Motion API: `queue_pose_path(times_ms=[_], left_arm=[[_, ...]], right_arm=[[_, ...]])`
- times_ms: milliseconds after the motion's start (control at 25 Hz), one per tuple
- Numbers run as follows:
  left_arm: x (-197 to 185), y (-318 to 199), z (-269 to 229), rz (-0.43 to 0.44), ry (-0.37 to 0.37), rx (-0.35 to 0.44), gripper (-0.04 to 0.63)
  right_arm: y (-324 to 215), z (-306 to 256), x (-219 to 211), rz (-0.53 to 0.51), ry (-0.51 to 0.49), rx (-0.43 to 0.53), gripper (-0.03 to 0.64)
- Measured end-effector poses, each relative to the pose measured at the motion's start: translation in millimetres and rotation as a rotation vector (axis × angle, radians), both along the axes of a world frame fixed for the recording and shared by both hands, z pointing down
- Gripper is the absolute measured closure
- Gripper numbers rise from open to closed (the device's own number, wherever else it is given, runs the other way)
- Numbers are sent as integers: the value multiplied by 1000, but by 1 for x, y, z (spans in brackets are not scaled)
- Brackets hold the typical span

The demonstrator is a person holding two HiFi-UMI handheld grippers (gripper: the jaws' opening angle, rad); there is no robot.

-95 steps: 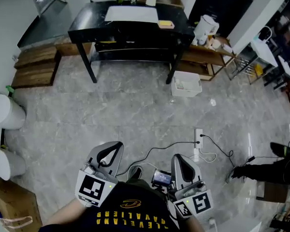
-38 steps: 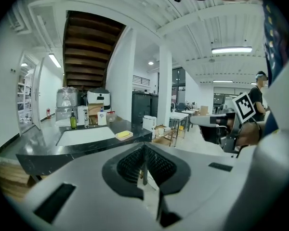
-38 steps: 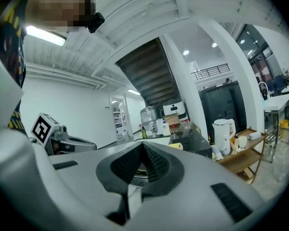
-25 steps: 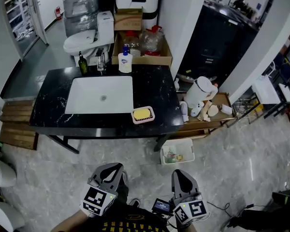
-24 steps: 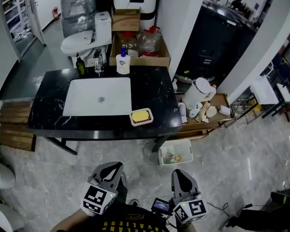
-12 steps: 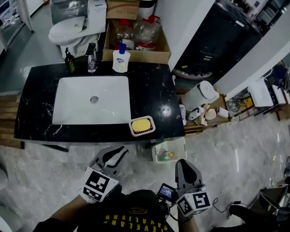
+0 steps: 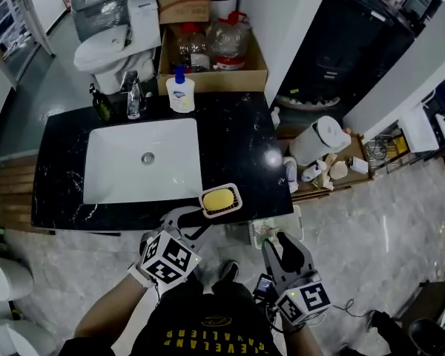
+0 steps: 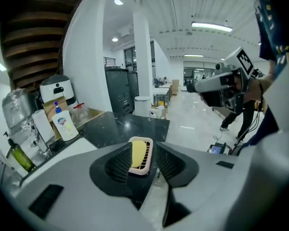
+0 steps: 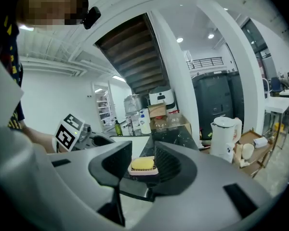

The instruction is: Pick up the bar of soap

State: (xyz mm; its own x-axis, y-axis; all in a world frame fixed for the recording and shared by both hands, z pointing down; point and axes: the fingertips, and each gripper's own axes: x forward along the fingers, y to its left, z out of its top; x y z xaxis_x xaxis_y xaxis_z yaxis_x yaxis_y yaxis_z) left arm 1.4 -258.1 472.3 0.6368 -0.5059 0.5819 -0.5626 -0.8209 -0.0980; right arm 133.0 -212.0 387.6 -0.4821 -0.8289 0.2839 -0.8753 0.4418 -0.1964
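Your left gripper [image 7: 189, 221]: jaws just opened, partly apart, gripping nothing, tips just short of the pink dish [image 7: 236, 193]; your right gripper [image 7: 282, 245]: jaws just opened wide, empty, off the counter [image 7: 237, 139]; bar of soap [image 7: 218, 199] lies in that dish at the counter's front edge.

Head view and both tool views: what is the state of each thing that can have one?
Soap: lying in the dish, not gripped.
Dish: upright on the counter, near its front edge.
Pump bottle: upright.
Sink: empty.
Left tool: open, jaws have just been opening, nothing between them.
Right tool: open, jaws have just been opening, nothing between them.
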Motion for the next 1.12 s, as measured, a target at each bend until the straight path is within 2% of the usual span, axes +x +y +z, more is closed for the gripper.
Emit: queue_pose_path(times_ms=[80, 200, 280, 520, 760, 1120], left_arm=[[8, -11, 8, 10, -56, -17, 424], [17, -30, 20, 33, -136, -51, 352], [22, -38, 29, 59, -185, -81, 328], [31, -53, 61, 155, -338, -195, 312], [36, -58, 85, 198, -447, -310, 284], [38, -66, 101, 196, -517, -372, 283]], right_arm=[[-7, -1, 7, -23, -16, 9, 471], [-16, -2, 17, -41, -44, 22, 472], [-19, 2, 23, -45, -63, 20, 472], [-23, 18, 40, -47, -123, -19, 472], [-30, 25, 48, -54, -199, -40, 472], [-34, 32, 52, -68, -247, -62, 472]])
